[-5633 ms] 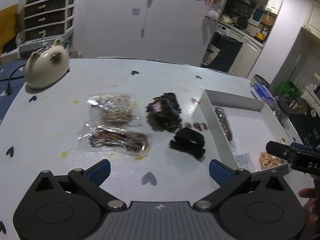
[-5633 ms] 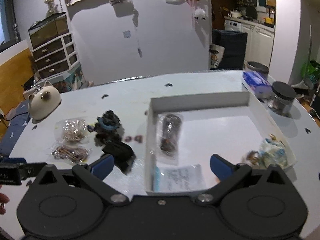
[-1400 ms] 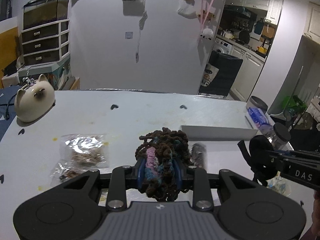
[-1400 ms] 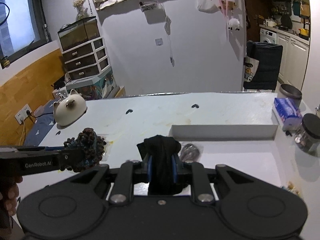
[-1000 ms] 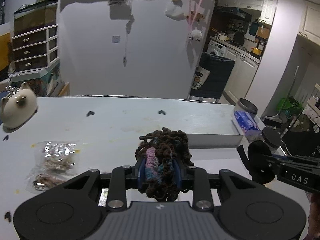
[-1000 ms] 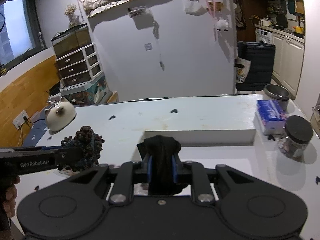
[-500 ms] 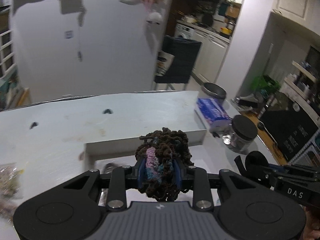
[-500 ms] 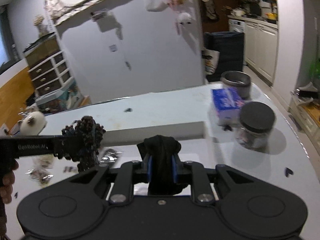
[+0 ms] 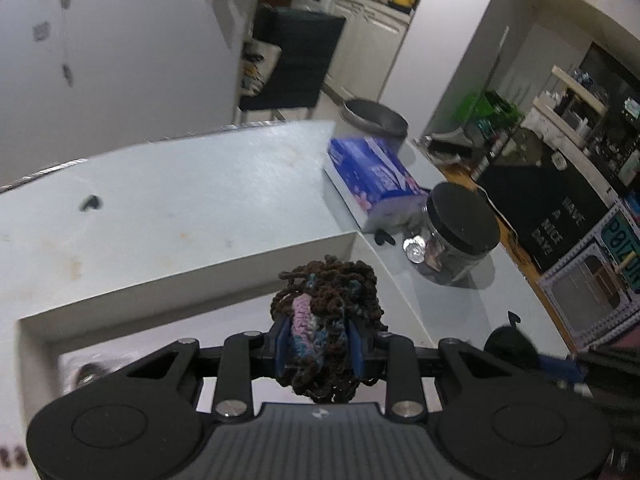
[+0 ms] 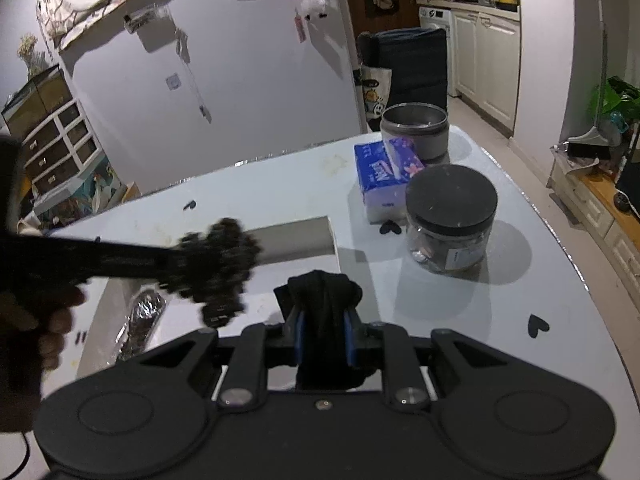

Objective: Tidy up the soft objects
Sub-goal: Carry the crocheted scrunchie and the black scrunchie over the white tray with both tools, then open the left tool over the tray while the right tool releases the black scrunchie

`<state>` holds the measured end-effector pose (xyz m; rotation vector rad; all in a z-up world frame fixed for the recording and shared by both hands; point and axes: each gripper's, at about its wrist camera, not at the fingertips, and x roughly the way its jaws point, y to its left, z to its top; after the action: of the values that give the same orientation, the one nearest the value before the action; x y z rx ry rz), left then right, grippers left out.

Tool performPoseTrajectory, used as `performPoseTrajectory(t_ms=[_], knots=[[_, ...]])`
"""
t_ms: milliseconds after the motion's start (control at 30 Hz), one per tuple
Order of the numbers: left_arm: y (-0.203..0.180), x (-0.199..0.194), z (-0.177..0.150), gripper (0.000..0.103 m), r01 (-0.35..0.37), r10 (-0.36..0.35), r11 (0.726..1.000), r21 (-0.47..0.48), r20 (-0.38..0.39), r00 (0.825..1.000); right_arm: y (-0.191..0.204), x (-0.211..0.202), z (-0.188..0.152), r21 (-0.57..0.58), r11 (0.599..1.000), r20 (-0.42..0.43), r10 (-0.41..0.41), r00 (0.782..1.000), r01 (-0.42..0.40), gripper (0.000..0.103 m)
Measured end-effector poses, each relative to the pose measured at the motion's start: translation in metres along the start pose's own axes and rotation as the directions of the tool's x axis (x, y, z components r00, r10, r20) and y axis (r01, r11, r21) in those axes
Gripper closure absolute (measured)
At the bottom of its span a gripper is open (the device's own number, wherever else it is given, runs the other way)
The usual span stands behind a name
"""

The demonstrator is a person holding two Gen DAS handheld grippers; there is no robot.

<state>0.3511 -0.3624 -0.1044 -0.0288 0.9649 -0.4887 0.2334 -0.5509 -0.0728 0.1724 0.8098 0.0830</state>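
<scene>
Both clamped bundles now hang over the tray (image 9: pixel 192 276); brown scrunchie (image 9: pixel 326 320) in left hand-held gripper (image 9: pixel 320 344).

Two hand-held grippers are in view: the left hand-held gripper (image 9: pixel 320 344) and the right hand-held gripper (image 10: pixel 323 334). There are two soft bundles, one brown knitted scrunchie (image 9: pixel 326 312) and one black fabric bundle (image 10: pixel 320 300). One white tray (image 9: pixel 192 268) sits on the surface. Beside the tray stand one black-lidded jar (image 10: pixel 450 220) and one blue tissue pack (image 10: pixel 382 172). Inside the tray lies one clear packet (image 10: pixel 140 320).
</scene>
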Motion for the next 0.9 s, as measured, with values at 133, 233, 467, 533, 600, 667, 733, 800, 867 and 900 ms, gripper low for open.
performPoseTrajectory(t_ms=[133, 233, 467, 533, 600, 667, 733, 800, 867, 900], knots=[[-0.004, 0.033, 0.014, 0.071, 0.018, -0.016, 0.999, 0.041, -0.036, 0.999, 0.004, 0.017, -0.002, -0.063, 0.998, -0.050, 0.024, 0.998, -0.028, 0.083], [-0.004, 0.050, 0.022, 0.071, 0.032, -0.029, 0.998, 0.054, -0.051, 0.998, 0.012, 0.031, -0.003, -0.125, 0.990, -0.092, 0.050, 0.994, -0.062, 0.082], [-0.003, 0.073, 0.025, 0.071, 0.062, -0.057, 0.997, 0.048, -0.090, 0.994, 0.035, 0.065, -0.005, -0.270, 0.952, -0.171, 0.102, 0.980, -0.146, 0.081], [-0.003, 0.078, 0.025, 0.070, 0.060, -0.056, 0.997, 0.039, -0.093, 0.994, 0.039, 0.072, -0.005, -0.302, 0.941, -0.173, 0.106, 0.979, -0.155, 0.077], [-0.001, 0.080, 0.025, 0.067, 0.061, -0.058, 0.998, 0.027, -0.088, 0.994, 0.039, 0.077, -0.006, -0.317, 0.938, -0.146, 0.100, 0.984, -0.142, 0.066], [-0.001, 0.080, 0.025, 0.066, 0.066, -0.064, 0.998, 0.020, -0.083, 0.994, 0.038, 0.080, -0.008, -0.322, 0.941, -0.119, 0.063, 0.991, -0.098, 0.046], [0.000, 0.079, 0.025, 0.064, 0.070, -0.068, 0.997, 0.018, -0.081, 0.994, 0.036, 0.080, -0.010, -0.326, 0.943, -0.111, 0.037, 0.993, -0.071, 0.042], [0.001, 0.077, 0.024, 0.062, 0.075, -0.074, 0.997, 0.014, -0.078, 0.994, 0.032, 0.075, -0.009, -0.311, 0.948, -0.107, 0.037, 0.994, -0.069, 0.042], [0.002, 0.073, 0.023, 0.058, 0.083, -0.082, 0.997, 0.006, -0.072, 0.994, 0.028, 0.068, -0.007, -0.284, 0.955, -0.110, 0.054, 0.992, -0.084, 0.047], [0.002, 0.070, 0.023, 0.053, 0.089, -0.089, 0.996, 0.002, -0.067, 0.994, 0.026, 0.064, -0.005, -0.269, 0.958, -0.116, 0.070, 0.991, -0.099, 0.056]])
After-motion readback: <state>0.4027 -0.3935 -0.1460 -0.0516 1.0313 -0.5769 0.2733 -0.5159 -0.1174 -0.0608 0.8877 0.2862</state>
